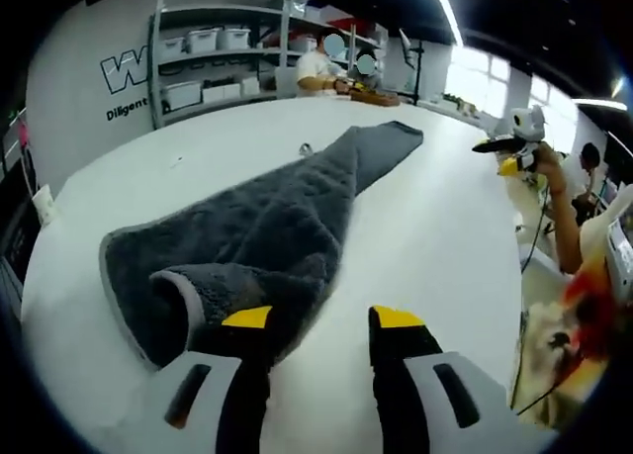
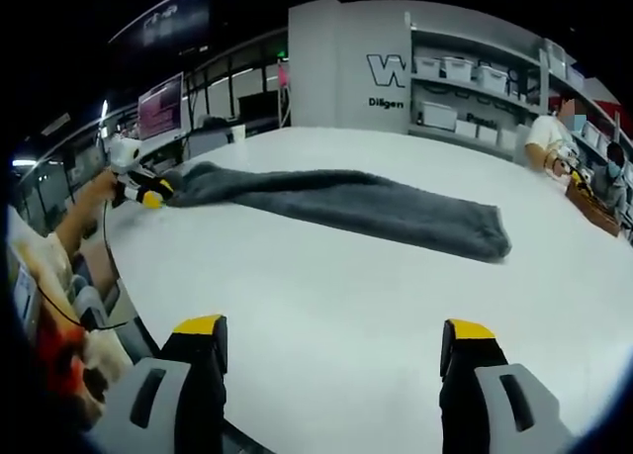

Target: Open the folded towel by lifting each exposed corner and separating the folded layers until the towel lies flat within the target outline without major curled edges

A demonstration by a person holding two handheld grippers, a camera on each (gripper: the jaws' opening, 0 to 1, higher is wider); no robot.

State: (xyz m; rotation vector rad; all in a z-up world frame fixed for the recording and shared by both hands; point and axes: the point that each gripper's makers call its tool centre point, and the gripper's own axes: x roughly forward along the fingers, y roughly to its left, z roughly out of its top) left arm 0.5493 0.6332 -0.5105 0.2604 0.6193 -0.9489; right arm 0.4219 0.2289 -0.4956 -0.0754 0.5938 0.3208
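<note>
The grey towel [image 1: 277,227] lies stretched in a long, partly folded strip on the white bench [image 1: 435,236]. The left gripper [image 1: 321,320] has its fingers a little apart over the towel's near curled end, holding nothing. The right gripper [image 2: 331,337] is wide open and empty. On the wall a big "W" [image 2: 384,70] and "Diligen" can be read.

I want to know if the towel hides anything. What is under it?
The gray towel lies bunched on the bare white table. Whatever is beneath its folds is covered.
</note>
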